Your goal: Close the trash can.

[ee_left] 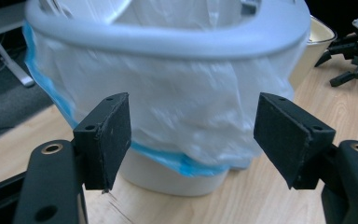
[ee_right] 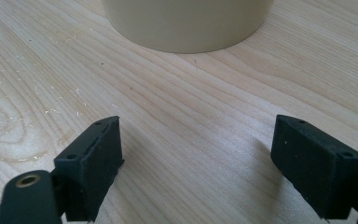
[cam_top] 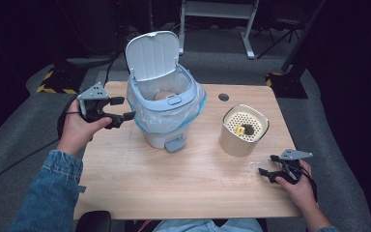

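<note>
L hand-held gripper (ee_left: 193, 135) wide open, nothing held, just beside bin liner (ee_left: 182, 116) on the small bin (cam_top: 166, 104), mid-table (cam_top: 174, 179). Liner thin, soft, slippery, likely tears; pinch a fold under the rim. R hand-held gripper (ee_right: 198, 163) open, empty.

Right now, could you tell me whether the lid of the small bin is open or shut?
Open. The lid stands tipped back above the bin, and the bag-lined inside shows under it.
</note>
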A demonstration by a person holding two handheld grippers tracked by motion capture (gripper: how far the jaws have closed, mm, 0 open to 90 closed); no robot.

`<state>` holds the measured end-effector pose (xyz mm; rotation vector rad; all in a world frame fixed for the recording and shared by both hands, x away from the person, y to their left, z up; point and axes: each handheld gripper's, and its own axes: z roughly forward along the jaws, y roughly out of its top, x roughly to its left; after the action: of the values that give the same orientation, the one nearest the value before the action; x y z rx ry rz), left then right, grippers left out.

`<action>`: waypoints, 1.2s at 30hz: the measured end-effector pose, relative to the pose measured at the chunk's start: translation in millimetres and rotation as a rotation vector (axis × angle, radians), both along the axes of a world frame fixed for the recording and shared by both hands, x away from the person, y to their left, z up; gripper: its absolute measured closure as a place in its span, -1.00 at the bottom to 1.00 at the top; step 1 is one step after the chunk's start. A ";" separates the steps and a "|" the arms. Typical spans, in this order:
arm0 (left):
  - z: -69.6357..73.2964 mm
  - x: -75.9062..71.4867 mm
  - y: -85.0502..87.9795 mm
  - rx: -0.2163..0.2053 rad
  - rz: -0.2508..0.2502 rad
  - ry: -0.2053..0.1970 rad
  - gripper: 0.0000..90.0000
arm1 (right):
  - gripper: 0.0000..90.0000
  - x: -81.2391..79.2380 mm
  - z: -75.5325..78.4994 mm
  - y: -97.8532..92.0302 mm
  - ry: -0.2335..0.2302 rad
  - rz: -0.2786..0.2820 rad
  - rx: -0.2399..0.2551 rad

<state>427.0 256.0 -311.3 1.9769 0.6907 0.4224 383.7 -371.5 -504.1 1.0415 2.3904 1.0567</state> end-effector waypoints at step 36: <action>67.8 77.2 -19.9 -0.021 0.094 -0.057 -0.41 | -0.60 -1.6 0.0 -0.4 -0.004 0.012 0.000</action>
<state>504.3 236.1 -243.5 1.9101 0.7513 0.5245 382.1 -371.9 -504.1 1.0255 2.3968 1.0623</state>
